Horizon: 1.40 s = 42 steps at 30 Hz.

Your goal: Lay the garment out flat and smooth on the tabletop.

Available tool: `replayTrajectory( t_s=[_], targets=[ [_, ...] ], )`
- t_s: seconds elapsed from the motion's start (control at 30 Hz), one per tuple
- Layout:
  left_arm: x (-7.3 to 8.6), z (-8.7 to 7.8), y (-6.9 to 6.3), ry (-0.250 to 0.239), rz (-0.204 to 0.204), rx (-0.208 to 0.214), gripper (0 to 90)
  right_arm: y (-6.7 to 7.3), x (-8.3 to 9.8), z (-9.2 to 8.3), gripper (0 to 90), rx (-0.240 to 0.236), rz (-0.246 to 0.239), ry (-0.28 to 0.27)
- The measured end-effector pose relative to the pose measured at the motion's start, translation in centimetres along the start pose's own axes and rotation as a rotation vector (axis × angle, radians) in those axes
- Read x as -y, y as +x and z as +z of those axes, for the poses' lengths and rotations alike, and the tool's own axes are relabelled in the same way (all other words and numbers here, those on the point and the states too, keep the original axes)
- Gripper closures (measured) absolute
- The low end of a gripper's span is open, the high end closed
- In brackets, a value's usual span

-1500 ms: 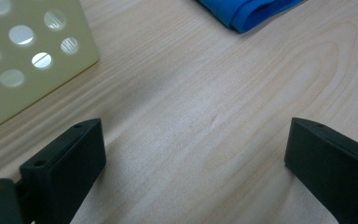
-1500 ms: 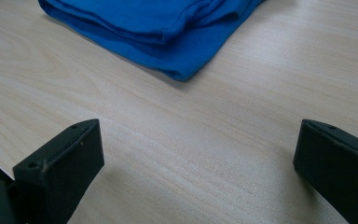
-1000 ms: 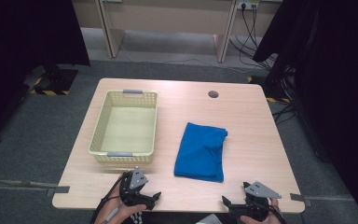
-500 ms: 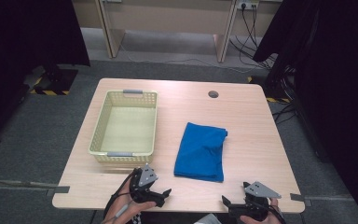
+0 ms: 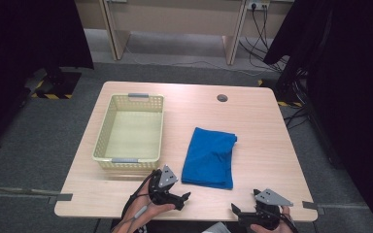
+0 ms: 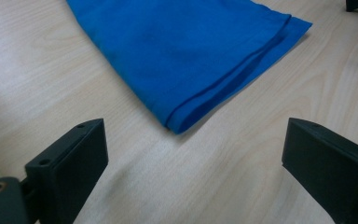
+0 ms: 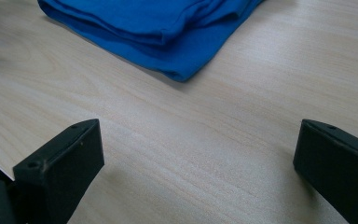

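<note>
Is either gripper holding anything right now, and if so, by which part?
Nothing is held. The left gripper and right gripper both have their jaws wide apart over bare table, short of the folded blue cloth.

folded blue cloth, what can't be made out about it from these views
- Folded blue cloth: its layer count; in the high view too small to count.
- Its far end: cut off by the top edge in the left tool view.
- Its underside: hidden against the light wooden table.
</note>
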<state>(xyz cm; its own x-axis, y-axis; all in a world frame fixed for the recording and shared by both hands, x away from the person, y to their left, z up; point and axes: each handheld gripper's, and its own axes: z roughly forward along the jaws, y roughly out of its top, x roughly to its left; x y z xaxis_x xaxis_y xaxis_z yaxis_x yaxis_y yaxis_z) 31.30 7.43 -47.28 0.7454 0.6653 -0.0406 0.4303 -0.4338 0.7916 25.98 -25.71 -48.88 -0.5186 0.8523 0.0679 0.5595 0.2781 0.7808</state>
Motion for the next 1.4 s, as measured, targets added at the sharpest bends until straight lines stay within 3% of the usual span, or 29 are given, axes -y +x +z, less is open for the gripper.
replayTrajectory(
  t_s=[0.5,0.9,1.23,1.4],
  targets=[
    [-2.7,1.2,0.4,-0.028,0.006,0.013,6.5,0.0,0.0,0.0,1.8,0.0,0.002,0.001],
    [-5.3,3.8,0.9,-0.041,0.001,0.005,7.3,-0.2,-0.2,0.0,2.8,-0.003,0.003,0.009],
    [-6.9,6.7,1.4,0.004,0.018,-0.032,8.8,-0.4,-0.3,-0.2,3.2,0.001,0.011,0.005],
    [-7.0,8.3,1.0,0.049,0.034,-0.024,17.0,-0.7,-0.4,-0.4,3.2,0.006,0.017,-0.002]
  ],
)
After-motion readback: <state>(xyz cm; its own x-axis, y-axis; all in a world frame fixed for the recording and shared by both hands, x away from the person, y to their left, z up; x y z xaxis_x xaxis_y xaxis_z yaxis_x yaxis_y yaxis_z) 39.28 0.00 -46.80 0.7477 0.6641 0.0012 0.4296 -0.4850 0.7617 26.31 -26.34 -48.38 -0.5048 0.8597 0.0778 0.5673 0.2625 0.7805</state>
